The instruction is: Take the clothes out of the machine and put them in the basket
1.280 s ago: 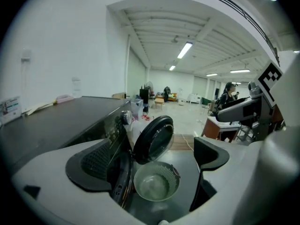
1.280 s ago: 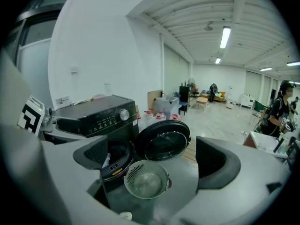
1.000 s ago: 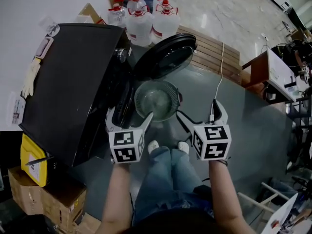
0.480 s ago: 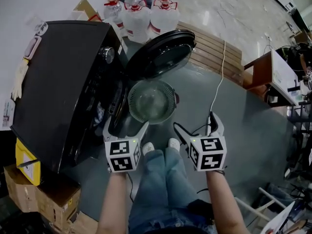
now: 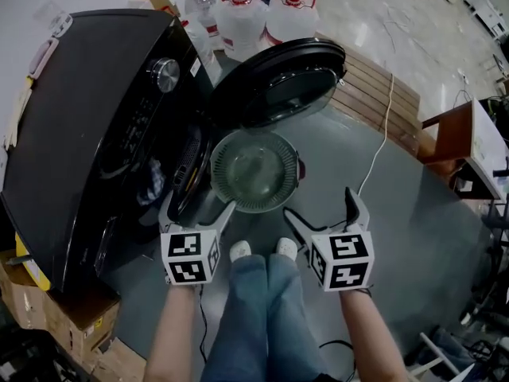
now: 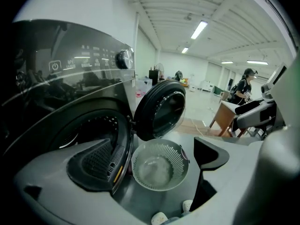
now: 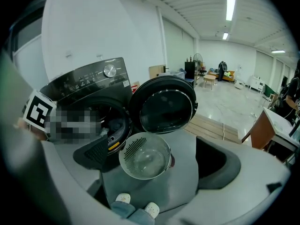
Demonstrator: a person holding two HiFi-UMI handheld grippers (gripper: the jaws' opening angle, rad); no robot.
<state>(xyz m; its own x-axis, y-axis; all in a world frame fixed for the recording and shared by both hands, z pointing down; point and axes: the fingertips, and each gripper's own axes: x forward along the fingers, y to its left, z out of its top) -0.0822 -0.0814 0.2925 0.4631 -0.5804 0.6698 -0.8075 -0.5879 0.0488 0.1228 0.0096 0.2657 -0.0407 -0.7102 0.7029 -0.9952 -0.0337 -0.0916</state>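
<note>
**A:** Head view first. What is there?

**B:** A black front-loading machine (image 5: 87, 118) with its round door (image 5: 278, 82) swung wide open. On the grey floor (image 5: 382, 213), just beside the door opening (image 5: 189, 169), stands a pale slotted basket (image 5: 254, 169) with nothing in it. The left tongs (image 5: 199, 207) are held just in front of the opening and the right tongs (image 5: 320, 209) near the basket's other side. Both are spread and empty. The person's light shoes (image 5: 238, 251) are below the basket.

**A:** And further off?

**B:** Water jugs (image 5: 238, 10) with red caps stand behind the door. There is a wooden pallet (image 5: 374, 94), a white cable (image 5: 382, 134) across the floor, and cardboard boxes (image 5: 56, 325) beside the machine.

**A:** The left gripper view?

**B:** The jaws stand well apart with nothing between them. The basket shows in the gap, and the perforated drum wall (image 6: 101, 121) is to its left. A person (image 6: 243, 86) stands far back by a desk.

**A:** The right gripper view?

**B:** These jaws are also apart and grip nothing. The basket sits in the middle under the open door. Inside the drum lies a dark bluish heap, the clothes (image 7: 112, 124), too small to tell more. None of it is in the basket.
</note>
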